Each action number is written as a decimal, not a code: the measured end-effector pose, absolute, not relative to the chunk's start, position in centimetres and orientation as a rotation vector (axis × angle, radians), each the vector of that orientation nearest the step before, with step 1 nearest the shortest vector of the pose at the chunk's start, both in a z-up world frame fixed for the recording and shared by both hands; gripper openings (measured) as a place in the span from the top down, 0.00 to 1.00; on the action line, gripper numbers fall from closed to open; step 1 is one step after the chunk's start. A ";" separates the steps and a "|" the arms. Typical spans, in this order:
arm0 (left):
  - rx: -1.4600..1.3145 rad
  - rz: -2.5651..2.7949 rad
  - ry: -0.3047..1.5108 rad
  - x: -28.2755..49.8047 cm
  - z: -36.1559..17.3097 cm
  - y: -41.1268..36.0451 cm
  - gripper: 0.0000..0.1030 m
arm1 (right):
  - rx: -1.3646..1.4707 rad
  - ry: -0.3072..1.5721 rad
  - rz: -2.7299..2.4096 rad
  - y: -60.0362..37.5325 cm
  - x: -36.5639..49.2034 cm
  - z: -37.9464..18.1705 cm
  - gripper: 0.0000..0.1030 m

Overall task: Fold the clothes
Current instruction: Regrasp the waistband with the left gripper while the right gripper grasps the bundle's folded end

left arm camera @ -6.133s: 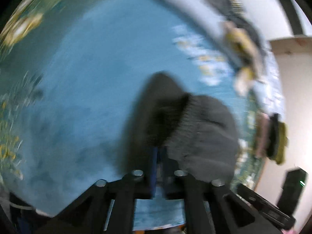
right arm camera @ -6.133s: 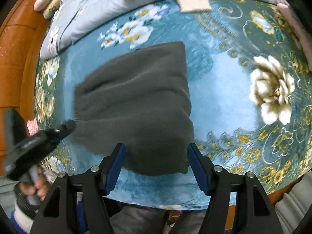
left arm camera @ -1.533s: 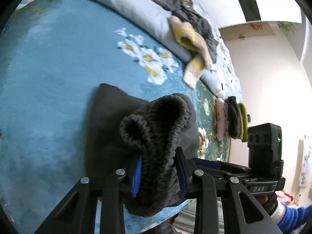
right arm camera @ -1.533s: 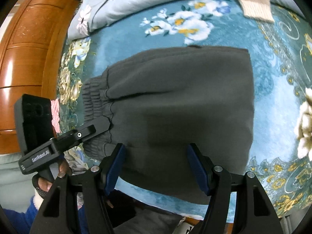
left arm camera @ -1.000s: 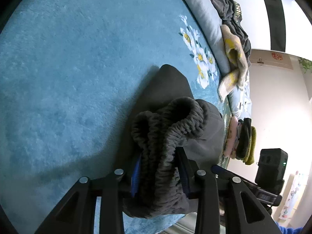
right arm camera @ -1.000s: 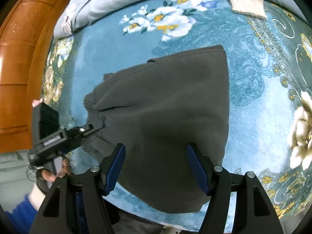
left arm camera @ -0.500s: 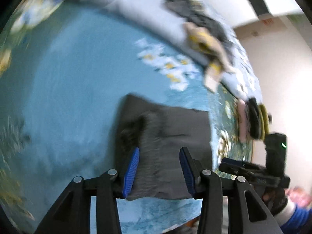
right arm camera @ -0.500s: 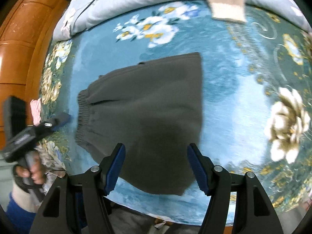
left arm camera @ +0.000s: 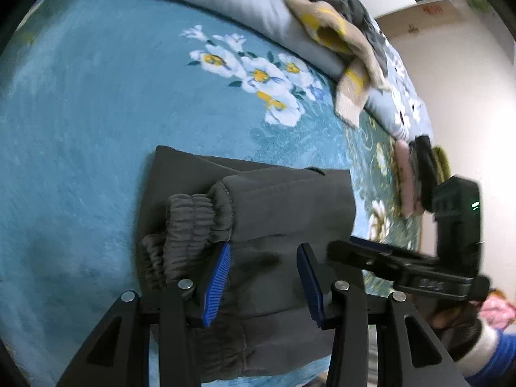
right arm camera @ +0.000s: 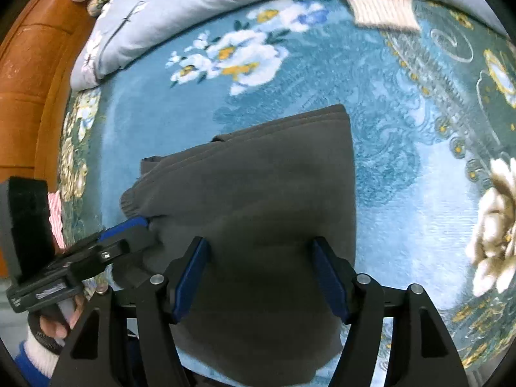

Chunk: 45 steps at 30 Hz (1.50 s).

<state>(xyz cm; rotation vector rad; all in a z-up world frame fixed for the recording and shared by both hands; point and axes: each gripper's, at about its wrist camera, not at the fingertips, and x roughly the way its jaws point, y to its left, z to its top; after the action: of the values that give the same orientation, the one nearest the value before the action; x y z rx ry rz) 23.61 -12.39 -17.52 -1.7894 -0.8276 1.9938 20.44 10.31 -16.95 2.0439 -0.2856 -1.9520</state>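
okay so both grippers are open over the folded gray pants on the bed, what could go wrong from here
The gathered waistband is bunched and humped on the gray pants, so it may spring open and undo the fold. The open left gripper sits low over the cloth and could snag it. The pants' near edge lies close to the blue blanket edge and might slide off.

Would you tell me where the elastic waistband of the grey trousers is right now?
In the left wrist view the waistband lies bunched on the folded grey trousers, just left of the open left gripper.
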 end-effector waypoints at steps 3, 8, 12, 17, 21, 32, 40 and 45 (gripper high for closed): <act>-1.800 1.990 -0.854 23.6 -17.1 -12.4 0.54 | 2.057 -0.278 -1.937 10.3 20.1 -17.4 0.33; -1.793 2.025 -0.839 24.9 -13.7 -12.9 0.54 | 2.030 -0.271 -1.954 11.0 20.9 -15.3 0.33; -1.834 2.081 -0.730 26.5 -12.0 -12.8 0.50 | 2.008 -0.301 -1.985 12.4 23.1 -13.1 0.33; -1.857 2.141 -0.571 28.9 -11.5 -11.7 0.50 | 2.022 -0.307 -1.987 12.9 26.3 -12.1 0.33; -1.910 2.153 -0.483 29.8 -13.3 -10.8 0.50 | 2.044 -0.323 -1.982 12.6 27.8 -12.7 0.33; -1.940 2.124 -0.607 29.9 -16.2 -12.0 0.50 | 2.098 -0.309 -1.945 11.2 28.1 -16.6 0.32; -1.951 2.099 -0.589 29.6 -15.5 -12.0 0.50 | 2.106 -0.276 -1.934 11.2 28.2 -17.1 0.30; -1.951 2.097 -0.552 29.4 -13.7 -12.3 0.38 | 2.098 -0.299 -1.932 11.8 28.1 -15.9 0.30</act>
<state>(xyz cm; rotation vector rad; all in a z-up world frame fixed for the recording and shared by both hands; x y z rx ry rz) 29.45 -12.31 -13.74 -1.9515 -0.5521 2.0968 28.11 11.75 -15.94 2.0981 -0.2995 -1.9317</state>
